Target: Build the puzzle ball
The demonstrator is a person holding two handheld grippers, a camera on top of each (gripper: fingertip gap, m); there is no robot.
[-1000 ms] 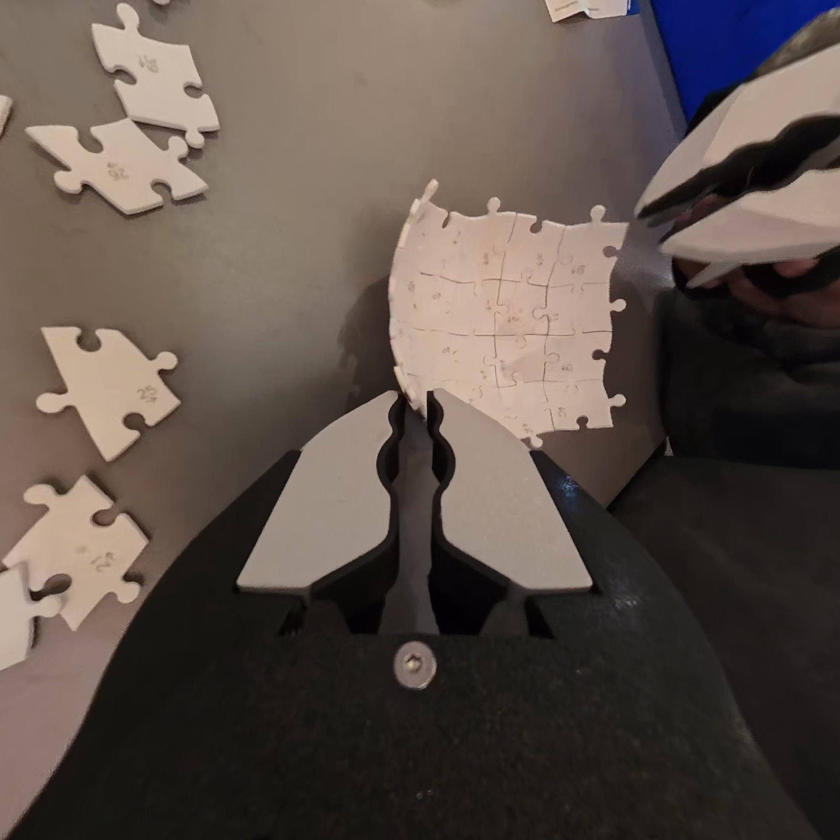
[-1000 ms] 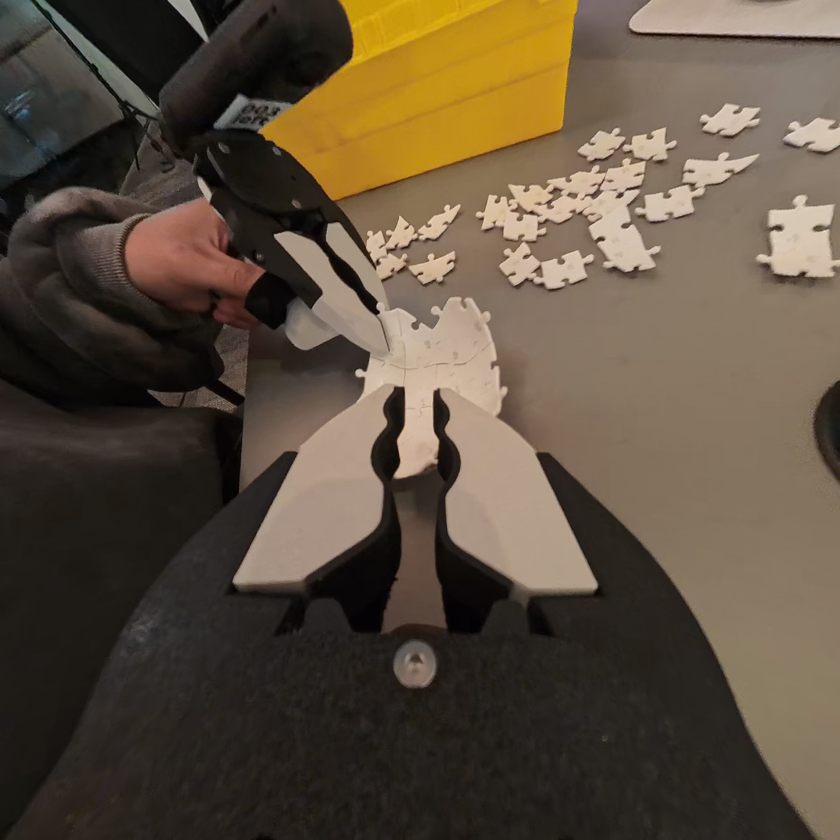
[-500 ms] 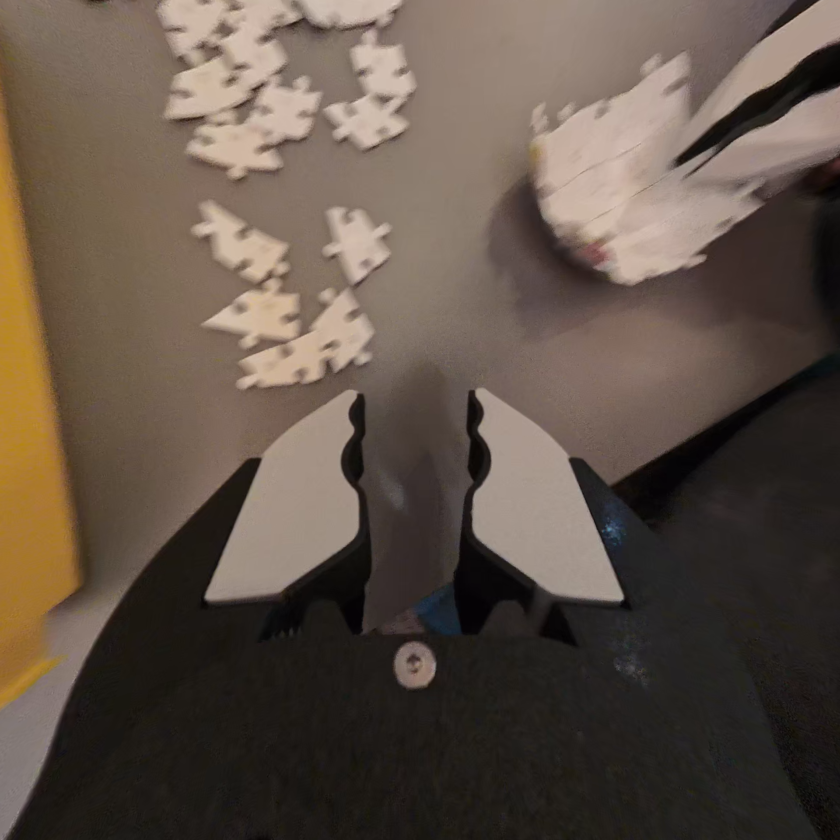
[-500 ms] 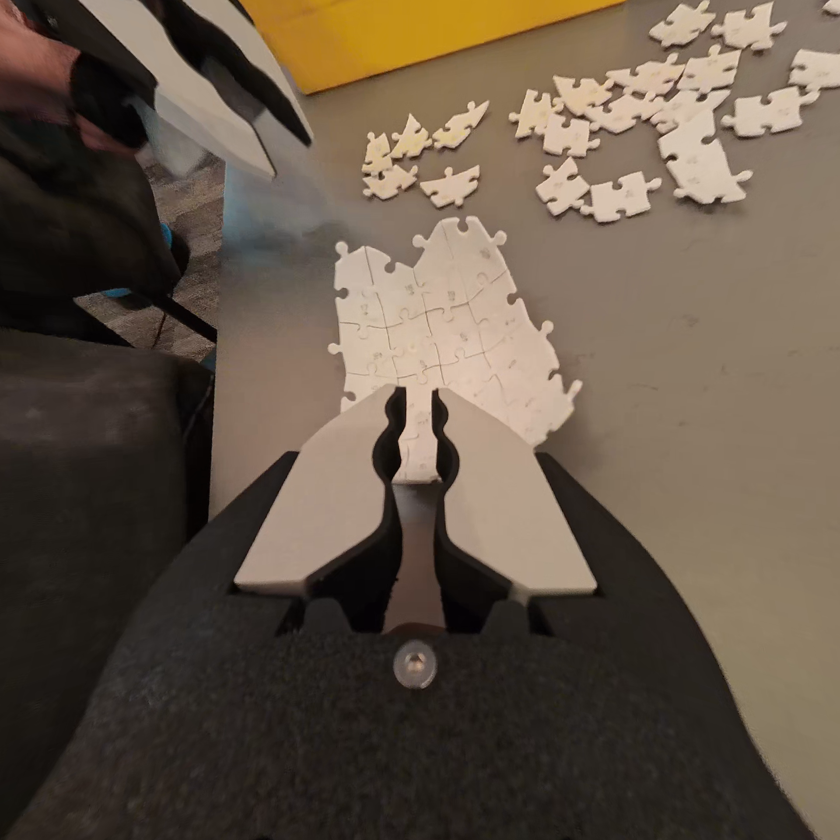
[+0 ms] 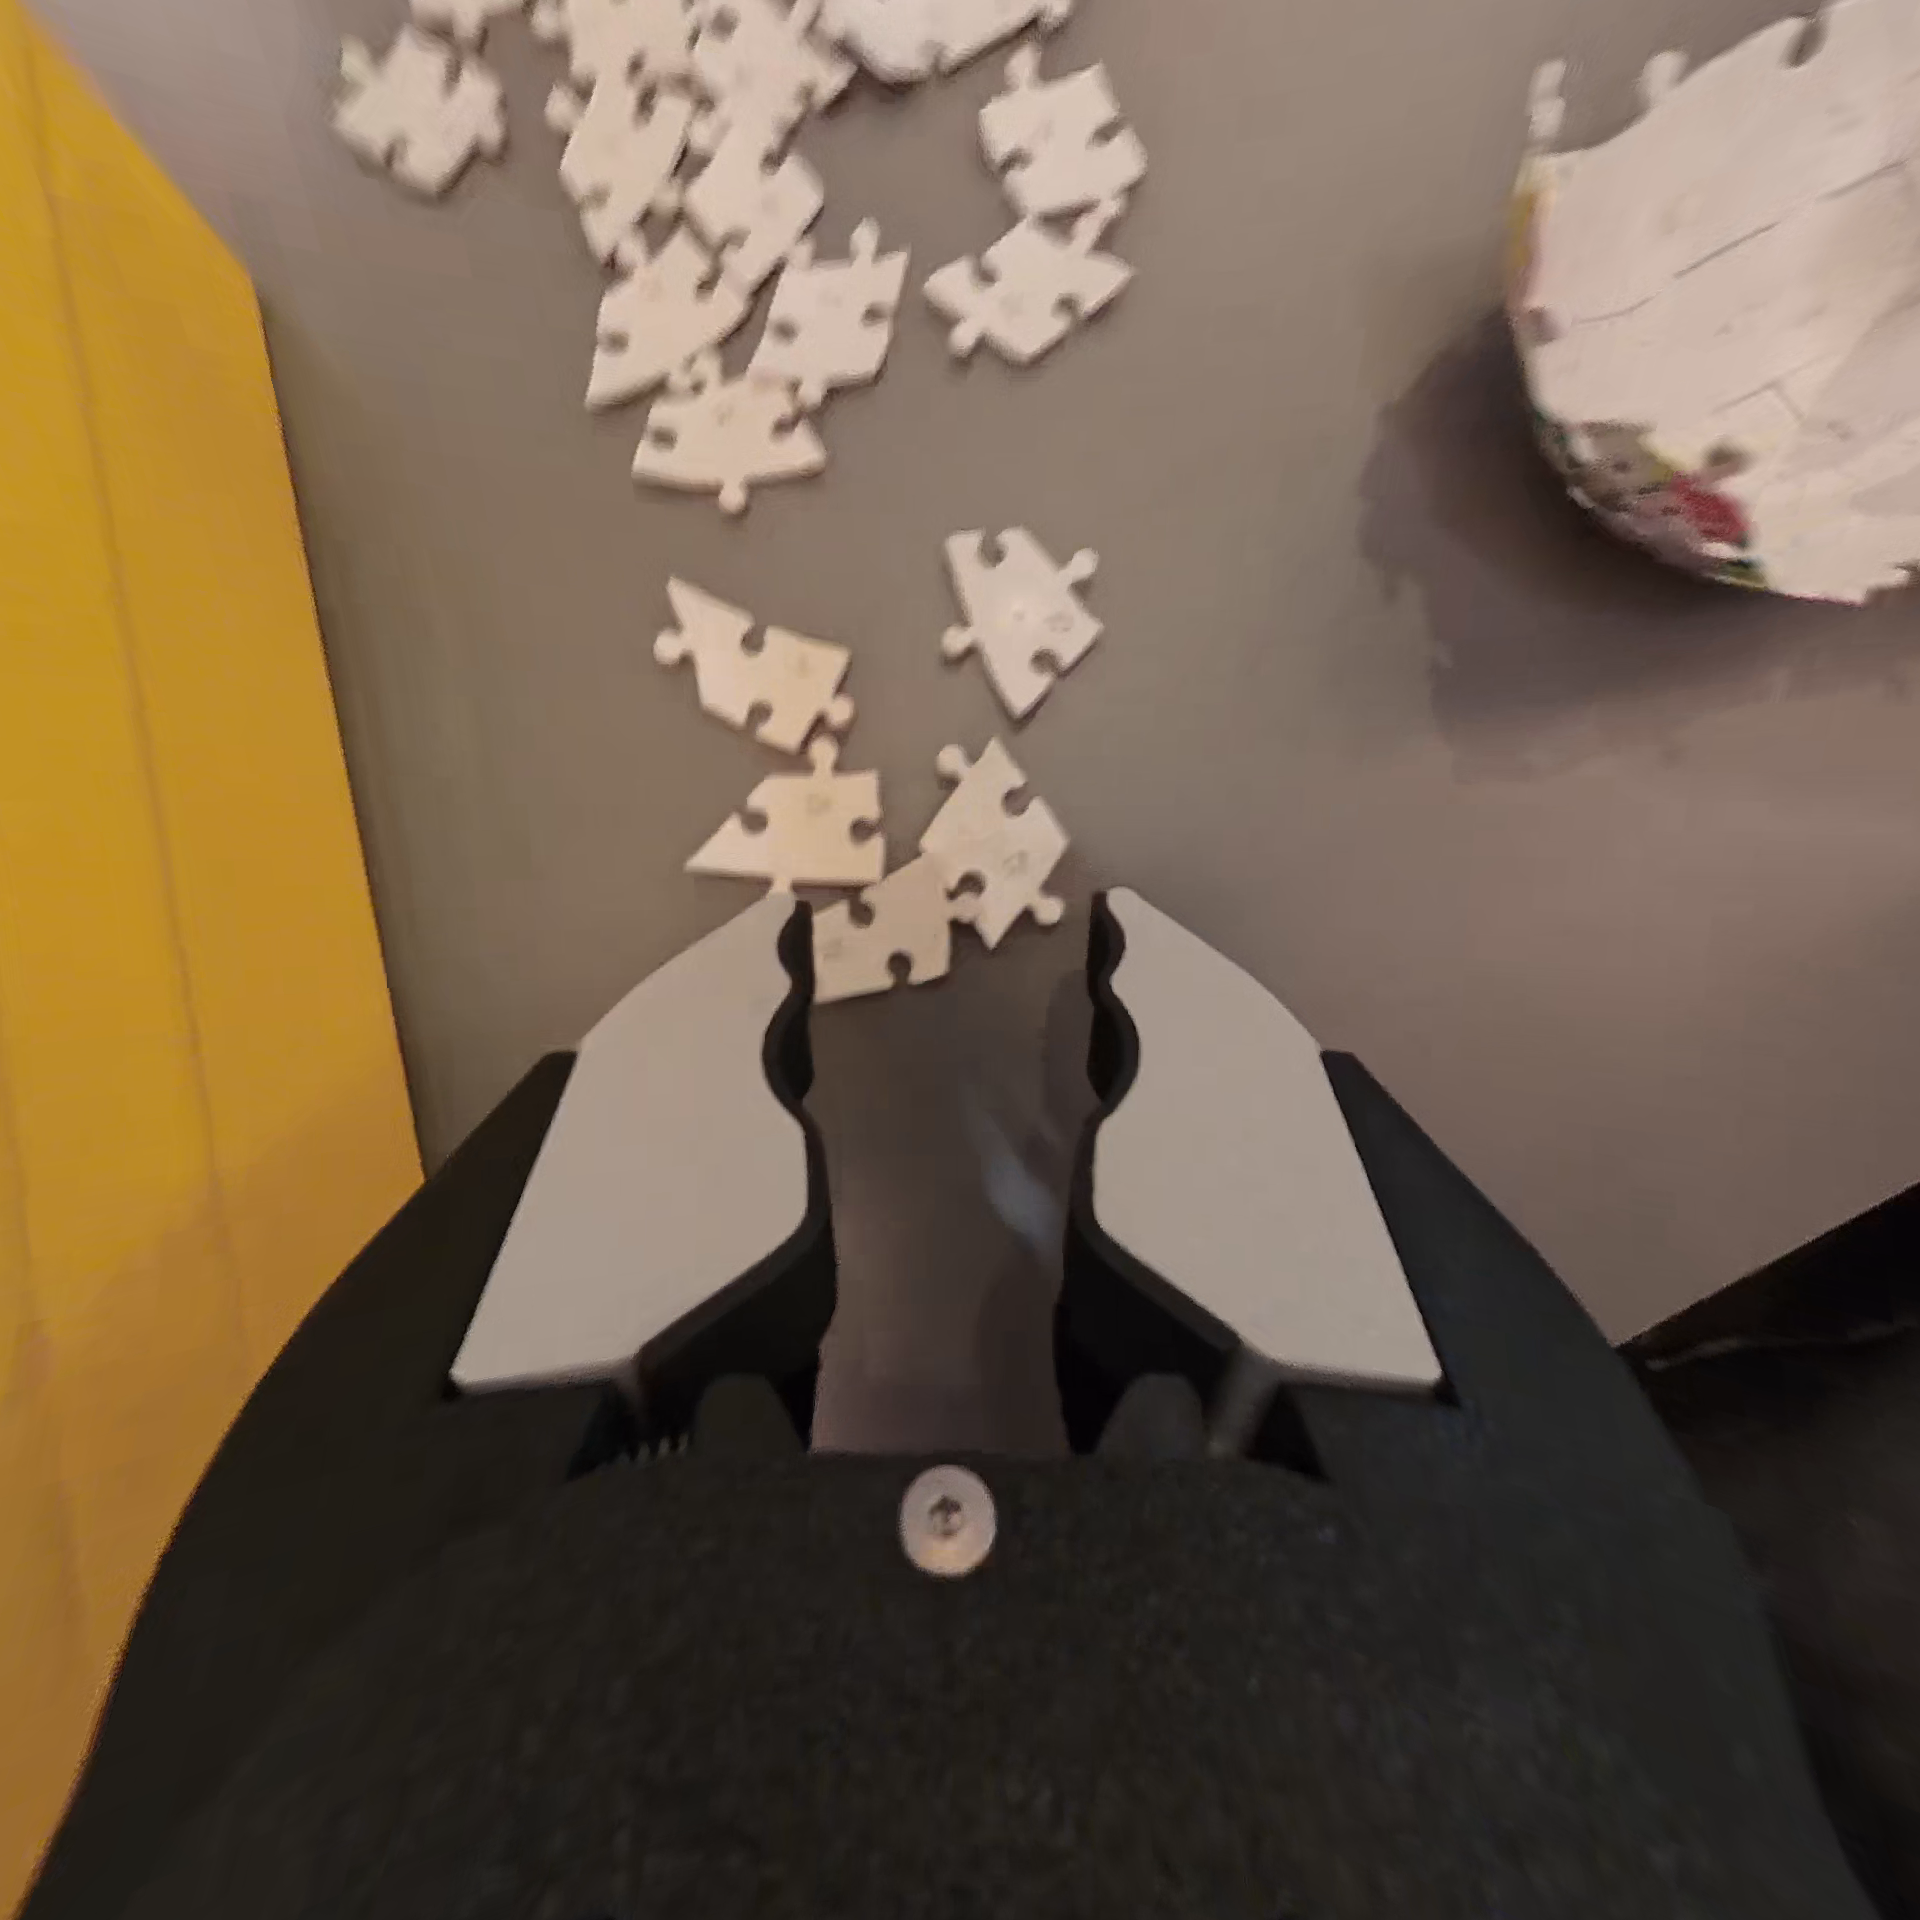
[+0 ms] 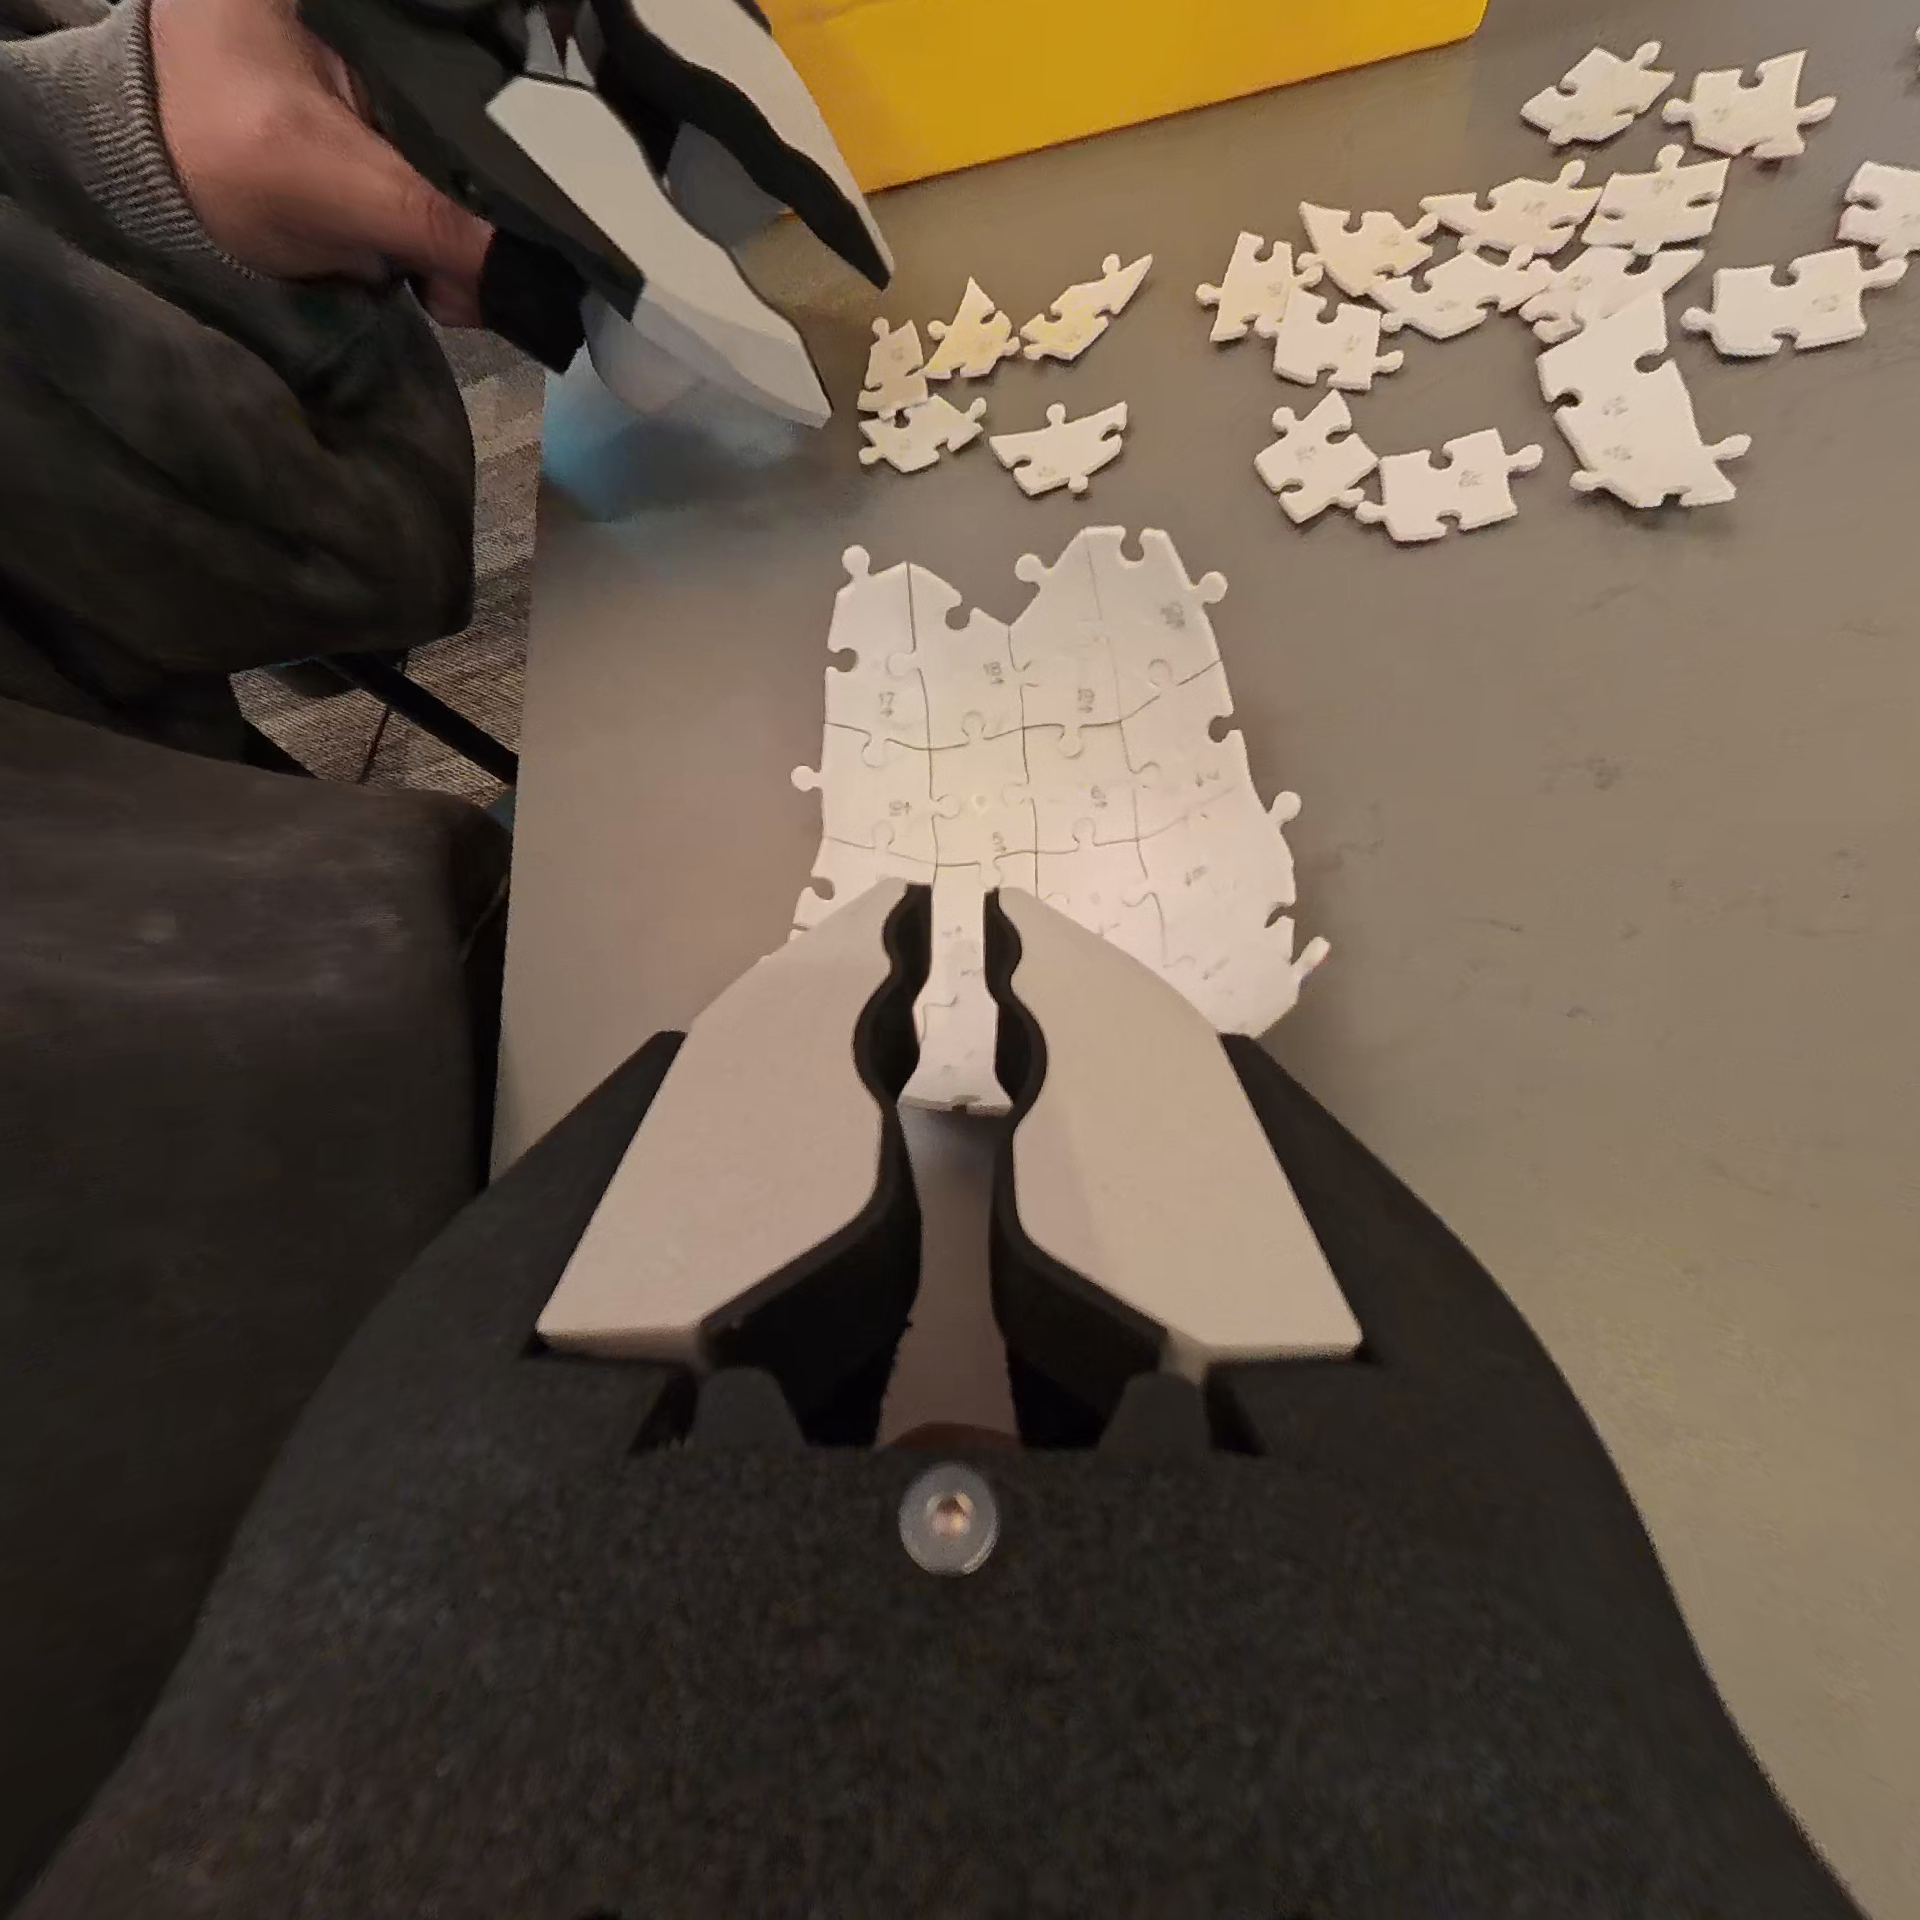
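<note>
Change: left gripper (image 5: 943,914) has swung off the curved puzzle section (image 6: 1049,758) toward the loose pieces (image 5: 883,831), jaws spread wider and empty.
Section: right gripper (image 6: 954,904) pinches its near edge, jaws nearly closed, above the grey table (image 6: 1558,935).
Left view only: coloured underside.
Right view only: hand (image 6: 301,156) tilting the left gripper downward, beside the yellow bin (image 6: 1039,94).
</note>
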